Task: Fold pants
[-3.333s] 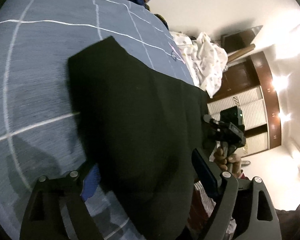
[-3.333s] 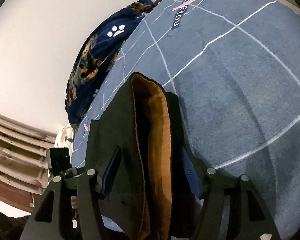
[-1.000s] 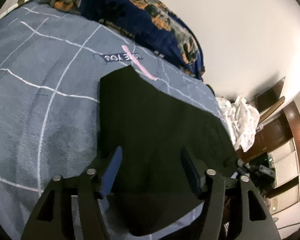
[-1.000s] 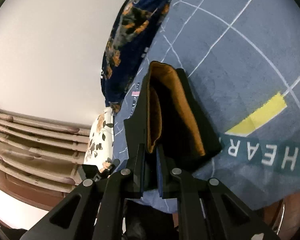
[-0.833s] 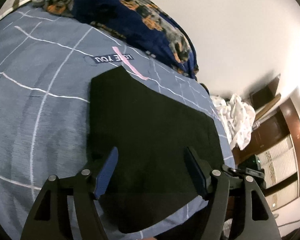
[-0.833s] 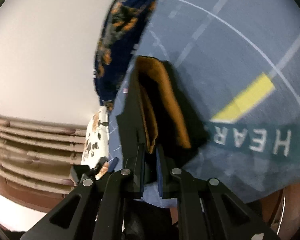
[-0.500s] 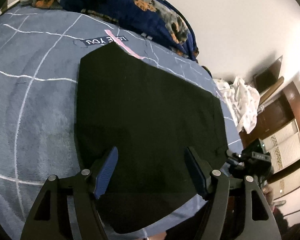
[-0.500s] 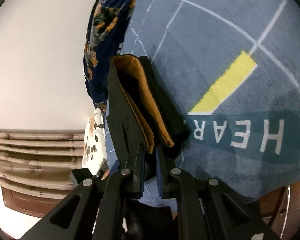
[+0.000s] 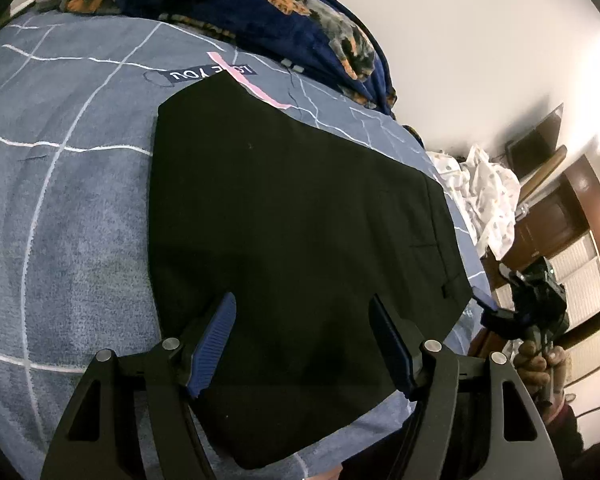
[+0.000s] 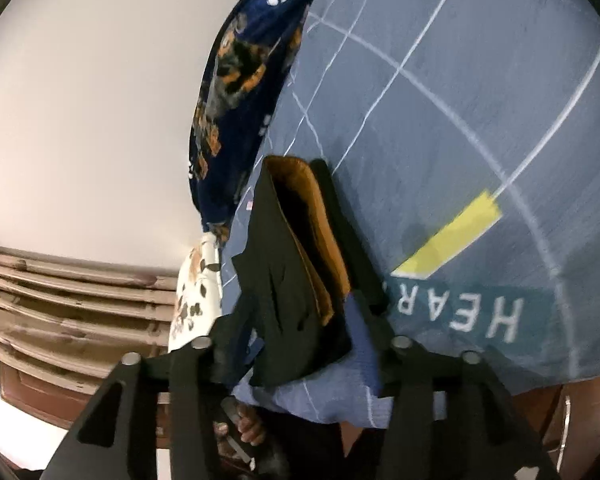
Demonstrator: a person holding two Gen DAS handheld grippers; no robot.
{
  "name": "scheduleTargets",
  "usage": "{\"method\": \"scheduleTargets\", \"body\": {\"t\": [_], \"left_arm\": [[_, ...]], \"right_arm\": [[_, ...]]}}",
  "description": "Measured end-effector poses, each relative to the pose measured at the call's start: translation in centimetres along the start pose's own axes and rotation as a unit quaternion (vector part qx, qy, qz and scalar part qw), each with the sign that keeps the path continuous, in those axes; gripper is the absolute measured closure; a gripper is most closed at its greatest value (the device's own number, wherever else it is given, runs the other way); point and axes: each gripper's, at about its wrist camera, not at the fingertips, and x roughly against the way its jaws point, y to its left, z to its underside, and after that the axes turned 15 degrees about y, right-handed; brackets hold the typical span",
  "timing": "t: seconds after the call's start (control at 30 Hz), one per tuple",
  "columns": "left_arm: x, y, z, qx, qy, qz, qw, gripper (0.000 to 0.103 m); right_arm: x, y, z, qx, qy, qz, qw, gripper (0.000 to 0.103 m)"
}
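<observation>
The black pants (image 9: 292,232) lie folded flat on the blue-grey bedspread (image 9: 60,208), reaching the near bed edge. My left gripper (image 9: 302,328) is open just above their near end, holding nothing. In the right wrist view the pants (image 10: 296,292) show as a stacked fold with an orange-brown lining. My right gripper (image 10: 300,344) is open, its fingers spread on either side of the fold's near corner. It also shows in the left wrist view (image 9: 512,312), beside the pants' right corner.
A dark blue patterned blanket (image 9: 236,8) lies along the far bed edge by the white wall. White printed cloth (image 9: 488,192) is heaped at the right. Wooden cabinets (image 9: 580,240) stand beyond the bed. The bedspread has a yellow patch (image 10: 456,240) and lettering.
My right gripper has opened and let go of the pants' edge, which now rests on the bed. My left gripper stayed open and drifted slightly closer over the pants.
</observation>
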Motion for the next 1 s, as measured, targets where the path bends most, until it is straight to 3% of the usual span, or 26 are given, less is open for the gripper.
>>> {"method": "scheduleTargets", "body": {"t": [0.23,0.37,0.43,0.47,0.6,0.73,0.83,0.9,1.0], "left_arm": [[0.0,0.0,0.0,0.000,0.000,-0.001,1.0000,0.034],[0.0,0.0,-0.1,0.003,0.000,0.003,1.0000,0.034],[0.0,0.0,-0.2,0.006,-0.001,0.006,1.0000,0.034],[0.1,0.1,-0.2,0.007,-0.001,0.008,0.9999,0.034],[0.1,0.3,-0.3,0.014,-0.003,0.015,0.9998,0.034],[0.2,0.4,-0.2,0.017,-0.004,0.019,0.9997,0.034],[0.2,0.4,-0.2,0.017,-0.004,0.019,0.9997,0.034],[0.2,0.5,-0.2,0.018,-0.003,0.020,0.9996,0.034],[0.3,0.6,-0.3,0.020,-0.002,0.022,0.9996,0.034]], "right_arm": [[-3.2,-0.6,0.3,-0.014,0.050,0.013,0.999,0.055],[-3.5,-0.1,0.3,-0.002,0.051,0.020,0.999,0.055],[-3.4,0.9,0.4,0.018,0.045,0.035,0.998,0.068],[-3.4,1.3,0.4,0.027,0.043,0.046,0.998,0.081],[-3.7,1.8,0.3,0.056,0.041,0.081,0.994,0.084],[-3.5,0.9,-0.4,0.052,0.051,0.055,0.996,0.083],[-3.8,1.3,-0.5,0.060,0.053,0.061,0.995,0.078],[-4.3,0.8,-1.1,0.042,0.061,0.045,0.996,0.060],[-4.8,0.6,-1.7,0.031,0.063,0.044,0.997,0.059]]}}
